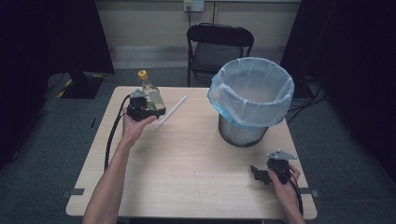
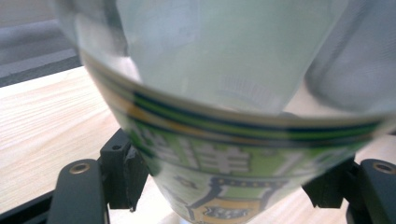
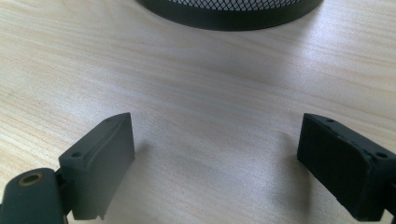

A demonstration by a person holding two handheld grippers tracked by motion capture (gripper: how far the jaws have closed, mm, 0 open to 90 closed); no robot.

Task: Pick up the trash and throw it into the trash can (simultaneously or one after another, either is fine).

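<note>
The left gripper [image 1: 148, 106] was clamped on a clear bottle [image 1: 150, 91] with a green label and yellow cap, held near the table's [image 1: 187, 158] far left corner — just beside a white strip [image 1: 171, 112]. The right gripper [image 1: 259, 172] rested near the bin [image 1: 250, 100] — jaws wide apart, nothing between them.

On my desk [image 1: 187, 158] the bottle [image 1: 150, 93] sits upper left, the straw [image 1: 171, 112] just right of it (bin [image 1: 250, 100] upper right, chair [image 1: 219, 46] behind).
</note>
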